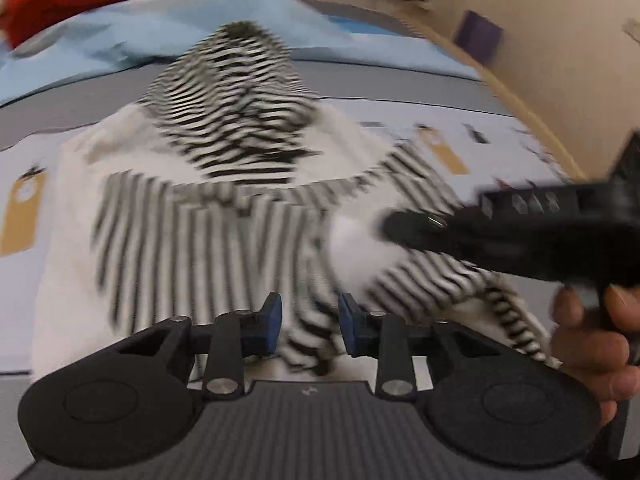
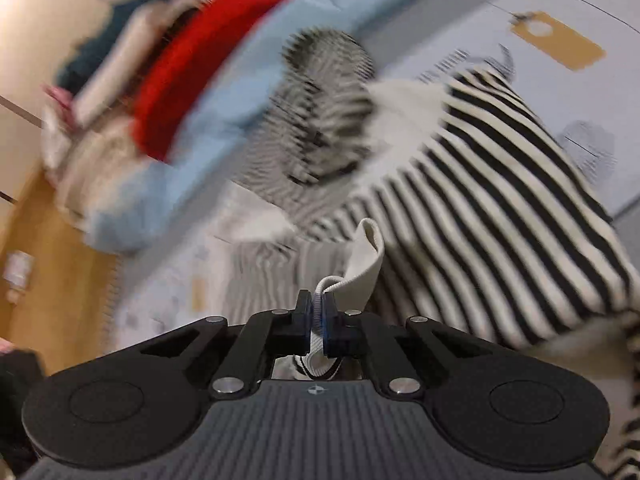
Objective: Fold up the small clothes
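Sweater (image 1: 208, 240) lies just ahead of left gripper (image 1: 310, 322), fingers apart; right gripper (image 2: 318, 320) clamps its cuff (image 2: 360, 256).

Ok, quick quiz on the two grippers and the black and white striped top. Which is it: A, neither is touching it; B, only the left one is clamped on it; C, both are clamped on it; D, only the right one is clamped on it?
D: in the right wrist view the right gripper is shut on a cream ribbed edge of the striped top, while the left gripper shows its blue pads apart with striped fabric loose between them.
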`<state>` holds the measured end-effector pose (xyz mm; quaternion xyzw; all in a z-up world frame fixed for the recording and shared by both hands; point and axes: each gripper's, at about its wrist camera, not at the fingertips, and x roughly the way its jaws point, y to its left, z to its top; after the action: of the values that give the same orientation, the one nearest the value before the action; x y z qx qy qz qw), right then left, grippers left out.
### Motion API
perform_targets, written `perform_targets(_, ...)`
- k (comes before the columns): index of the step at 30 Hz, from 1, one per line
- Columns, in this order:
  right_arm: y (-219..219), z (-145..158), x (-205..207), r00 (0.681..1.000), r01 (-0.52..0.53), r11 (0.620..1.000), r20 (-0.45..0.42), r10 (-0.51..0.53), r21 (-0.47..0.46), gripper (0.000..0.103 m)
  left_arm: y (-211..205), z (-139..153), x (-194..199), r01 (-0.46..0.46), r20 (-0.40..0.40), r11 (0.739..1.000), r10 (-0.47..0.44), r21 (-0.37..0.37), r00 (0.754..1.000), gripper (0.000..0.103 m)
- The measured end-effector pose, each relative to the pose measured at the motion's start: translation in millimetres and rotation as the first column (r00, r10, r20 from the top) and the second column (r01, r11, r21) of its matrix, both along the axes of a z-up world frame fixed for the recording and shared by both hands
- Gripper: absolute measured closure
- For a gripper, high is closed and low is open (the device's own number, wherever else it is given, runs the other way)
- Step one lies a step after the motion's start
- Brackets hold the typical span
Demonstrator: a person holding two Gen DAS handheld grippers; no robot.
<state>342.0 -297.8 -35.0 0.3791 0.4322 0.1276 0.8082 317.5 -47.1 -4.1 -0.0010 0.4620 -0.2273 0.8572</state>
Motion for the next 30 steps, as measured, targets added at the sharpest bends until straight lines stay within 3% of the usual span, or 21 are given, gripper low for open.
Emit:
perform_targets(2,2.0,5.7,-0.4,0.999,-0.010,0.999,0.037,0.008,0.045,0.099,-8.1,2.1,-2.6,0.019,0.023,1.000,-0.019,-0.010,1.000,0.058)
perform_targets(6,10.0,9.1,0.0,0.996,-0.064,0.992,0.064,0.058,0.111,0.099,-13.0,4.0,-1.6,0.003,0.051,1.000,-0.002,-0.025,0.999,0.059)
perform_targets(8,15.8,11.8,-1.0,0.992,-0.103,0.988,0.082,0.094,0.114,0.099,-9.4,4.1,0.6,-0.022,0.055,1.000,0.022,-0.011,0.998,0.076)
perform_targets(9,17.8,13.0,-0.6,0.991,-0.112,0.987,0.090,0.102,0.112,0.099,-5.5,2.9,4.2,-0.050,0.047,0.999,0.049,0.012,0.998,0.095)
perform_targets(11,17.3,16.7,-0.1,0.991,-0.104,0.989,0.094,0.094,0.105,0.096,13.1,1.4,13.6,-0.166,0.028,0.985,0.165,0.044,0.986,0.097)
perform_targets(13,11.1,15.6,1.3,0.996,-0.049,0.996,0.084,0.042,0.080,0.096,48.4,-0.5,25.3,-0.367,-0.016,0.930,0.367,0.036,0.930,0.097)
perform_targets(14,7.4,14.6,2.1,0.997,-0.013,0.999,0.074,0.010,0.047,0.095,67.4,-1.5,28.2,-0.468,-0.041,0.884,0.468,0.018,0.883,0.096)
perform_targets(16,-1.5,10.7,2.4,0.997,0.068,0.997,0.031,-0.068,-0.027,0.094,106.6,-8.4,28.8,-0.652,-0.126,0.758,0.645,-0.013,0.753,0.094)
perform_targets(18,-12.6,0.2,1.8,0.985,0.152,0.979,-0.063,-0.162,-0.138,0.091,124.3,-17.4,27.8,-0.726,-0.186,0.687,0.714,0.006,0.675,0.092)
perform_targets(19,-18.5,-6.6,1.0,0.971,0.188,0.962,-0.113,-0.213,-0.198,0.091,127.9,-21.0,28.6,-0.737,-0.207,0.675,0.724,0.017,0.658,0.092)
perform_targets(21,-29.4,-21.8,-1.5,0.932,0.232,0.928,-0.205,-0.298,-0.292,0.091,130.4,-25.0,31.8,-0.734,-0.251,0.679,0.711,0.005,0.656,0.086)
perform_targets(22,-35.0,-28.7,-3.3,0.913,0.251,0.918,-0.239,-0.330,-0.309,0.090,131.7,-25.1,32.4,-0.737,-0.266,0.675,0.708,-0.015,0.654,0.074)
perform_targets(24,-44.7,-37.2,-8.4,0.885,0.295,0.912,-0.276,-0.374,-0.286,0.091,135.2,-24.5,32.0,-0.740,-0.277,0.671,0.704,-0.044,0.654,0.065)
perform_targets(27,-45.7,-33.1,-8.7,0.890,0.292,0.906,-0.261,-0.374,-0.306,0.091,141.7,-28.6,32.8,-0.747,-0.306,0.662,0.700,-0.062,0.645,0.063)
perform_targets(30,-47.5,-31.7,-8.3,0.887,0.289,0.899,-0.262,-0.381,-0.329,0.091,151.0,-40.9,32.9,-0.769,-0.365,0.636,0.701,-0.068,0.612,0.063)
